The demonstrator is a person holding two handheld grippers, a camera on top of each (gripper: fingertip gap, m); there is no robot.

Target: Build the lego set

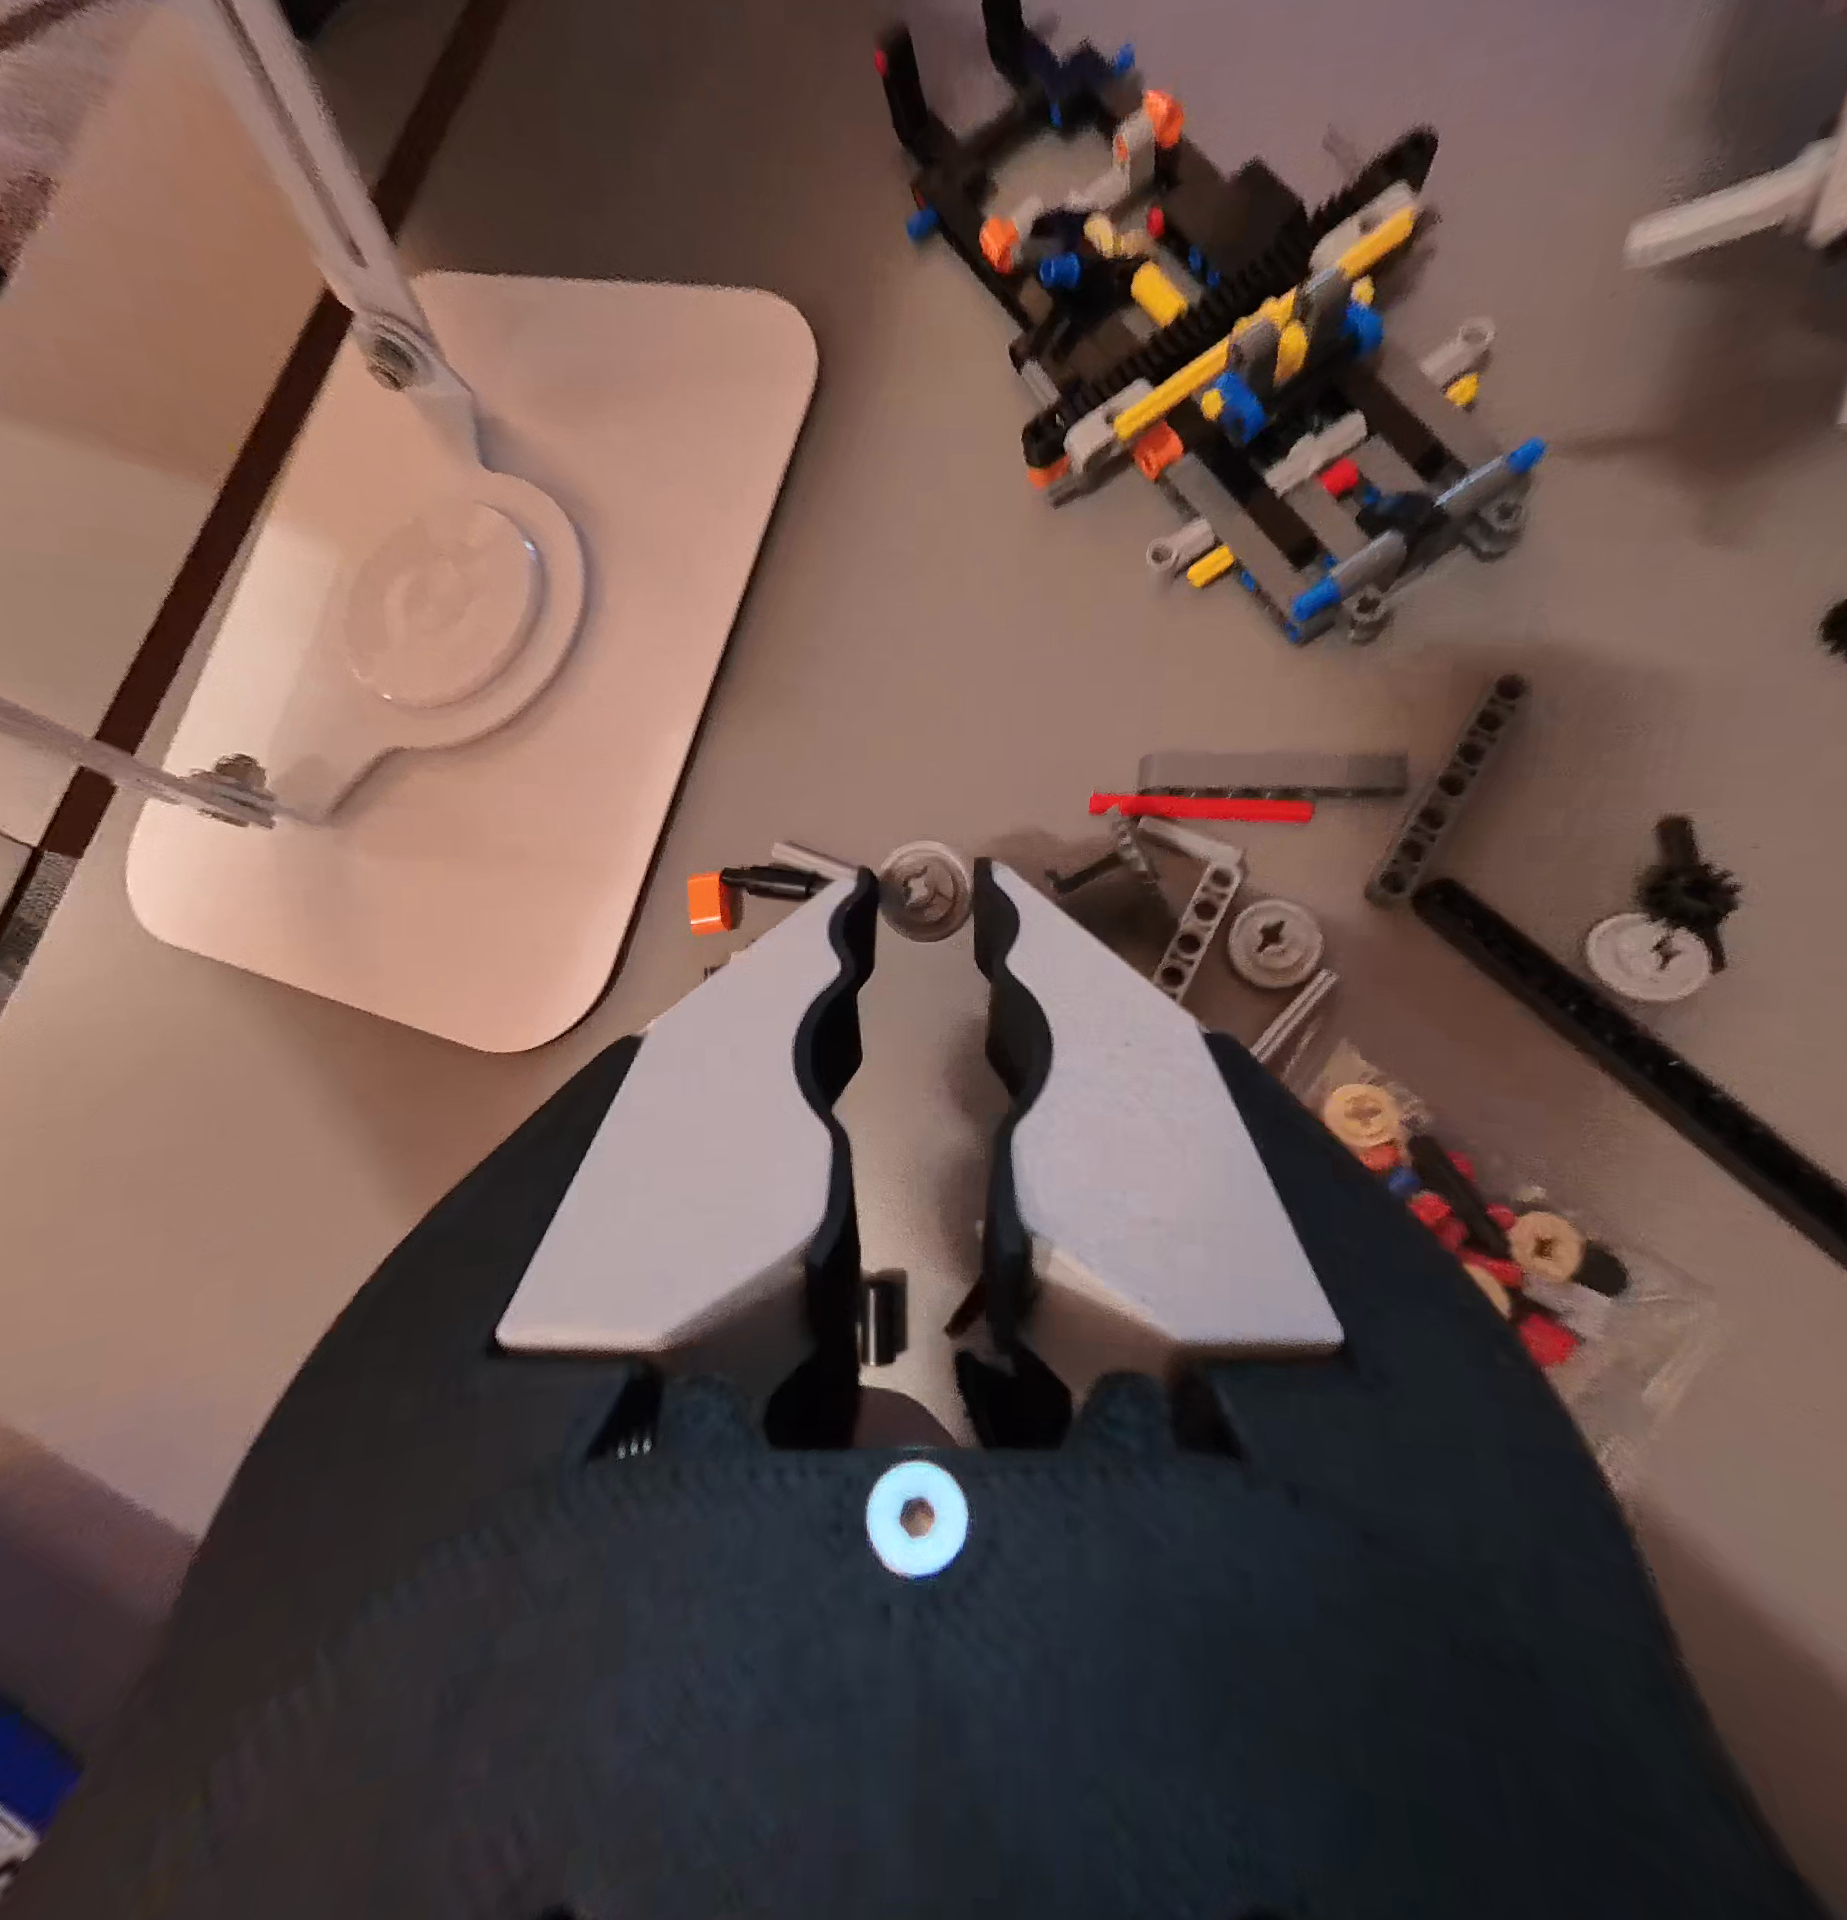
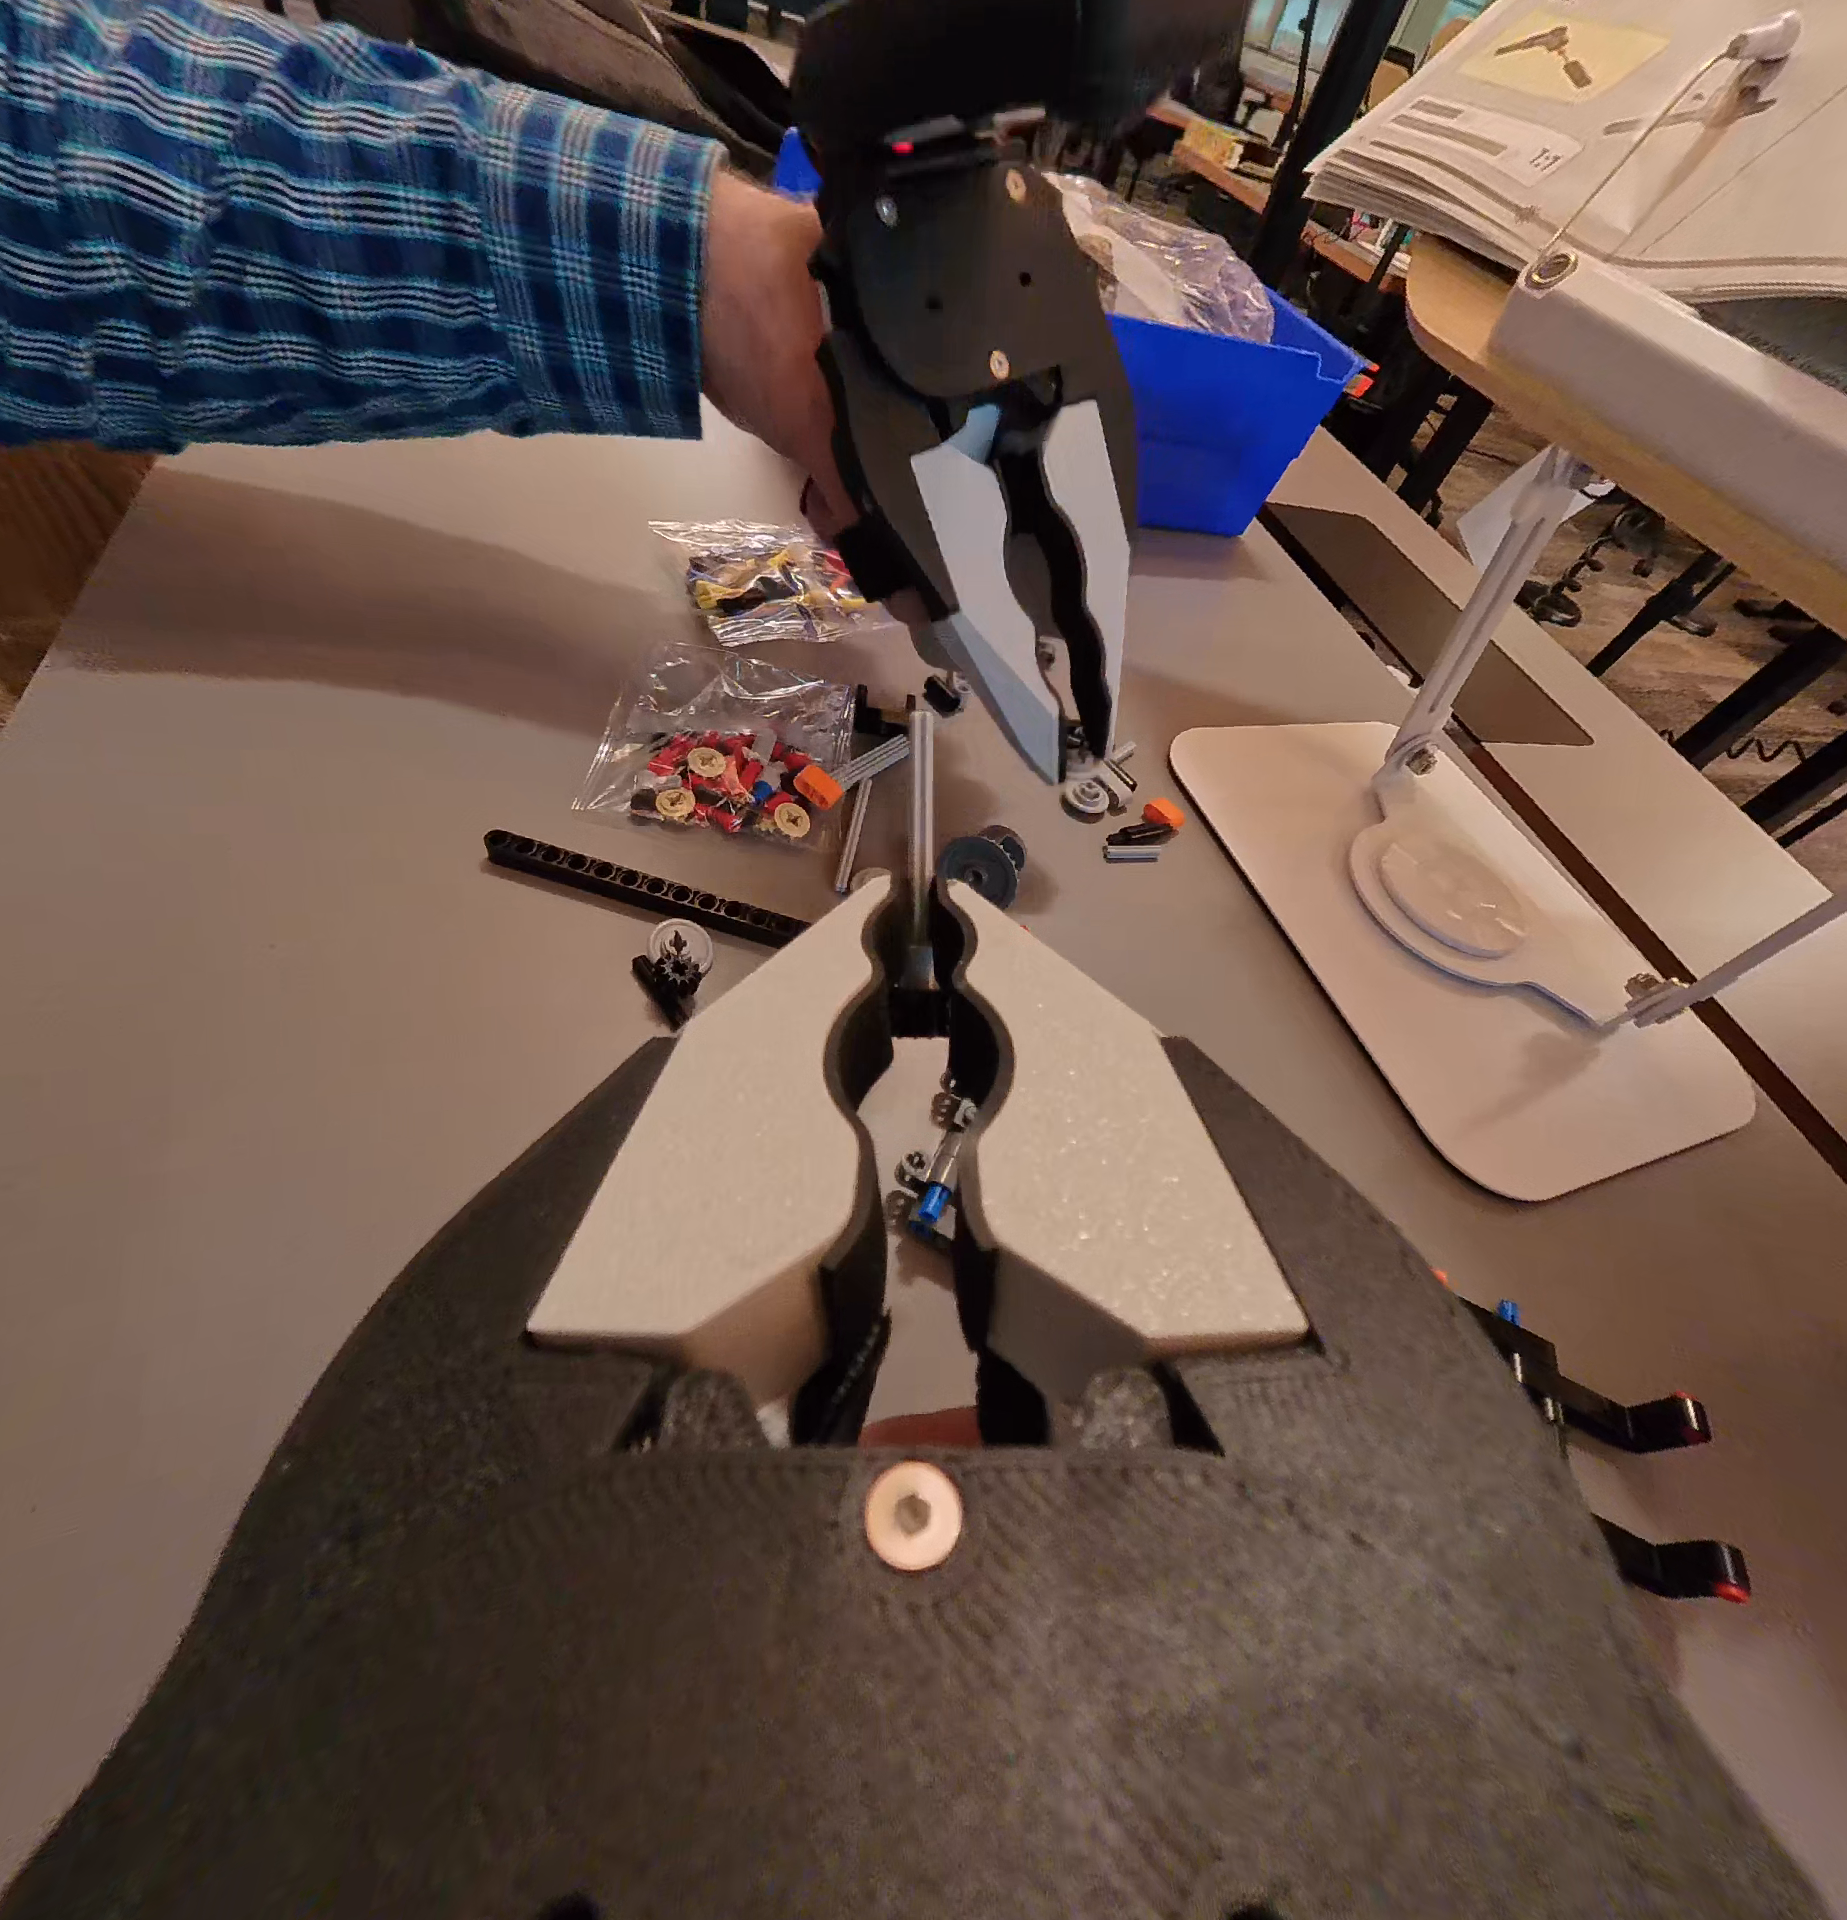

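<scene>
My left gripper (image 1: pixel 925 889) is open, tips down at the table, with a grey round wheel piece (image 1: pixel 924 906) between its fingertips. It also shows in the right wrist view (image 2: pixel 1083 750), over the same wheel piece (image 2: pixel 1090 798). My right gripper (image 2: pixel 919 896) is shut on a thin grey axle (image 2: pixel 920 800) that sticks out forward past the fingertips. The partly built model (image 1: pixel 1241 353), black and grey with yellow, blue and orange parts, stands at the far right of the table. Parts of it show under the right gripper (image 2: pixel 934 1184).
A white stand base (image 1: pixel 462 644) lies to the left. A long black beam (image 1: pixel 1646 1070), a red axle (image 1: pixel 1199 807), more grey wheels (image 1: pixel 1277 940) and a bag of small parts (image 1: pixel 1470 1226) lie to the right. A blue bin (image 2: pixel 1210 416) and a booklet (image 2: pixel 1521 104) sit farther back. Across from one pair of fingers to the other is roughly 15 cm.
</scene>
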